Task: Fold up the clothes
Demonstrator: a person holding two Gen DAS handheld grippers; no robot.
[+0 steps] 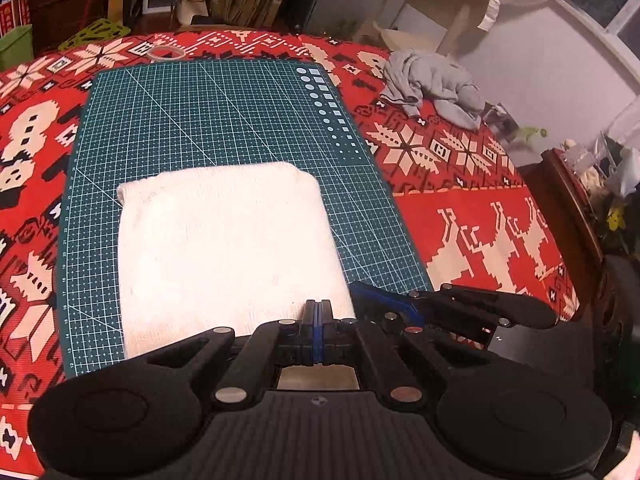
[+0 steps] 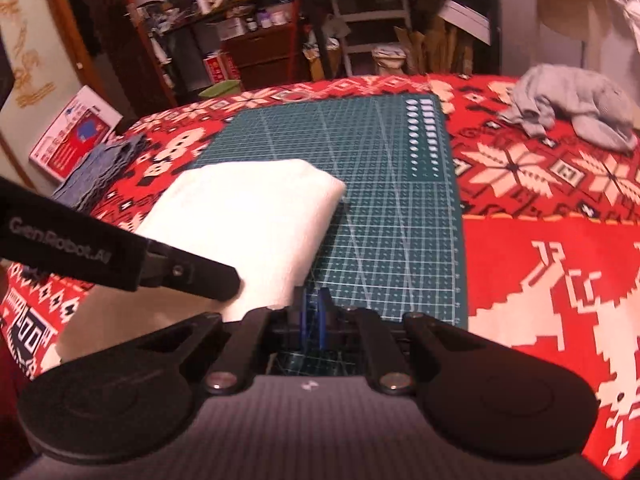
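A white cloth (image 1: 228,248) lies folded into a thick rectangle on the green cutting mat (image 1: 224,120). My left gripper (image 1: 318,320) is shut at the cloth's near edge, its blue pads pressed together; I cannot tell if any fabric is pinched. In the right wrist view the same white cloth (image 2: 248,216) sits on the mat's (image 2: 392,220) left half, with the left gripper's black arm (image 2: 180,272) reaching over its near corner. My right gripper (image 2: 313,312) hangs over bare mat just right of the cloth, closed to a thin slit with nothing in it.
A crumpled grey garment (image 1: 436,88) (image 2: 576,108) lies at the far right on the red patterned cover (image 1: 480,220). A tape ring (image 1: 165,53) sits beyond the mat. Folded denim (image 2: 100,168) is stacked at the left edge. Cluttered shelves stand behind.
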